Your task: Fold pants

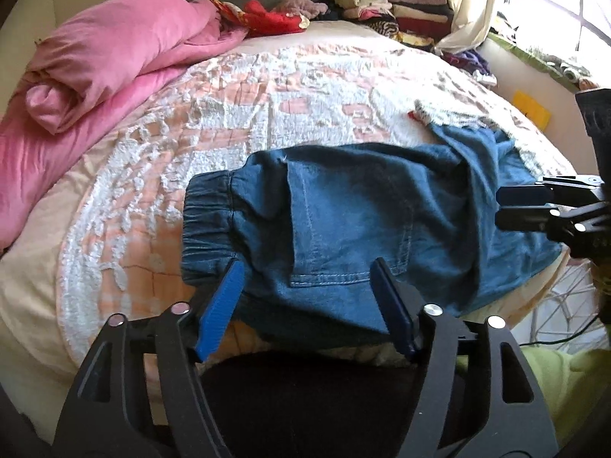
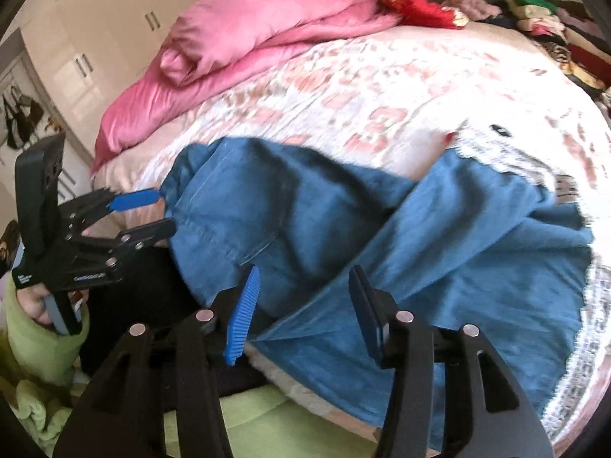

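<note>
Two grippers work over one pair of blue denim pants point(image 1: 382, 206), which lies folded across the near edge of the bed point(image 1: 267, 87). The left gripper point(image 1: 305, 297) stands released, its blue pads spread over the near hem beside the elastic waistband (no cloth pinched between them). The right gripper point(image 2: 305, 313) is likewise released, jaws apart above the rumpled leg fabric at the bed's near edge. A pink quilt point(image 1: 95, 61) lies bundled at the far left, well apart from the pants.
</note>
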### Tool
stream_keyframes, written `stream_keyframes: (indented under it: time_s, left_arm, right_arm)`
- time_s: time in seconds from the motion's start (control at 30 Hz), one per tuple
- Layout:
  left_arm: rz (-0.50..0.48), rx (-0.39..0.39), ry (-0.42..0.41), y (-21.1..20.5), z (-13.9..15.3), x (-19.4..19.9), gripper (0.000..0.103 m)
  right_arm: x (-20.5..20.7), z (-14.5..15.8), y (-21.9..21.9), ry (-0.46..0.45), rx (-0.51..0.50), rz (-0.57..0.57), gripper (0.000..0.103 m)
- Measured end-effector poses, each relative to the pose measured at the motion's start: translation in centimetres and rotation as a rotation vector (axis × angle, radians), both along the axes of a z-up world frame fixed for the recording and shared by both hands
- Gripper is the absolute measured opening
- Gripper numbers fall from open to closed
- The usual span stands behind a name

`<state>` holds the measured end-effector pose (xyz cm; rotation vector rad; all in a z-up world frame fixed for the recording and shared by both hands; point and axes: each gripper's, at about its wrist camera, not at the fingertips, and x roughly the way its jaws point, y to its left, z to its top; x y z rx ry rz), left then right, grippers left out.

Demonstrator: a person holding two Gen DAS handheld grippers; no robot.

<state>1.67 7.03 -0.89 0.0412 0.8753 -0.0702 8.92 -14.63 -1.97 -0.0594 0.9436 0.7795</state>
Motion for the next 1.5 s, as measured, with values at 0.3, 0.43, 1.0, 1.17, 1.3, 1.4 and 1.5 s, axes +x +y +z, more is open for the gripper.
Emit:
stream_keyframes:
  time_s: [0.3, 0.43, 1.0, 1.17, 1.3, 1.4, 1.5]
  left_arm:
    - [-0.011, -0.019, -0.031, -1.5, 1.5, -0.2, 0.085]
    - [-0.023, -0.061, -0.046, -2.4, 2.2, 0.1, 0.089]
    - [-0.180, -0.173, 0.067, -9.0, -0.4, 4.7, 0.090]
    - [-0.219, -0.208, 0.108, -10.5, -1.4, 6.0, 0.085]
    - [-0.259, -0.248, 0.147, -11.6, -2.1, 6.9, 0.069]
    - [-0.281, -0.261, 0.163, -12.4, -2.6, 7.5, 0.061]
    - [-0.271, -0.275, 0.163, -12.8, -3.3, 8.2, 0.058]
  right_arm:
    - [1.5, 2.1, -4.0, -0.088, 0.007, -0.118, 0.057]
    - [2.5, 2.5, -5.4, -0.101, 0.002, -0.159, 0.057]
    - [10.3, 2.7, -4.1, -0.064, -0.036, -0.171, 0.057]
    - [13.9, 0.9, -2.5, -0.011, -0.100, -0.188, 0.057]
    - [16.6, -0.4, -1.6, 0.028, -0.153, -0.212, 0.057]
    - [18.2, -1.0, -1.0, 0.030, -0.177, -0.229, 0.057]
    - [19.9, -1.7, -0.4, 0.035, -0.212, -0.255, 0.057]
